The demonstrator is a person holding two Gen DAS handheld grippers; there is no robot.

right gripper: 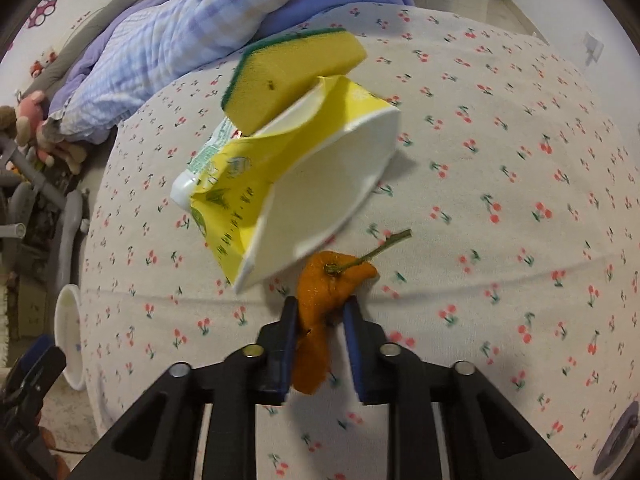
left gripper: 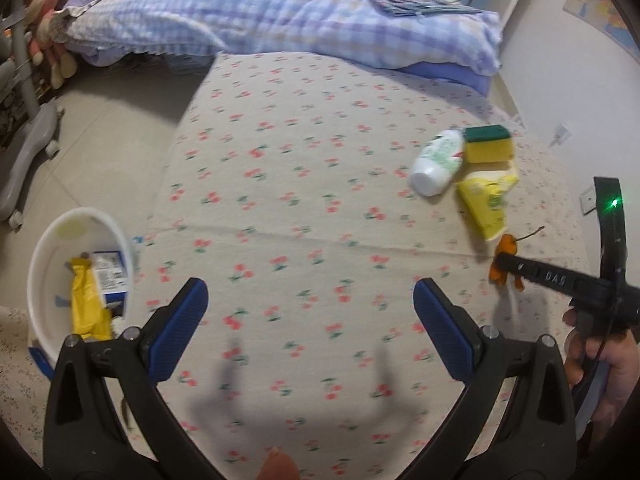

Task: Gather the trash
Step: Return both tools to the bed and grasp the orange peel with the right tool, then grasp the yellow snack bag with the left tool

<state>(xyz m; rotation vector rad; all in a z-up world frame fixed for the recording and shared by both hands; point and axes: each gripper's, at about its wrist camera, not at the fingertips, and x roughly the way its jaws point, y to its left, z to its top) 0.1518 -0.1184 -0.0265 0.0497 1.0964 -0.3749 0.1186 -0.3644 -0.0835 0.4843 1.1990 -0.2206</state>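
An orange peel (right gripper: 328, 292) with a green stem lies on the cherry-print bed sheet. My right gripper (right gripper: 320, 312) is shut on the orange peel; it also shows in the left wrist view (left gripper: 505, 260). Just beyond it lie a crushed yellow paper cup (right gripper: 304, 184), a yellow-green sponge (right gripper: 288, 76) and a white bottle (left gripper: 438, 162). My left gripper (left gripper: 310, 300) is open and empty over the sheet. A white bin (left gripper: 44, 280) at the bed's left edge holds a yellow wrapper (left gripper: 86, 300) and a small carton (left gripper: 110, 276).
A checked purple quilt (left gripper: 260, 12) is piled at the far end of the bed. Tiled floor, a grey chair base (left gripper: 32, 148) and a plush toy (left gripper: 48, 12) are to the left. A wall (left gripper: 568, 80) runs along the right.
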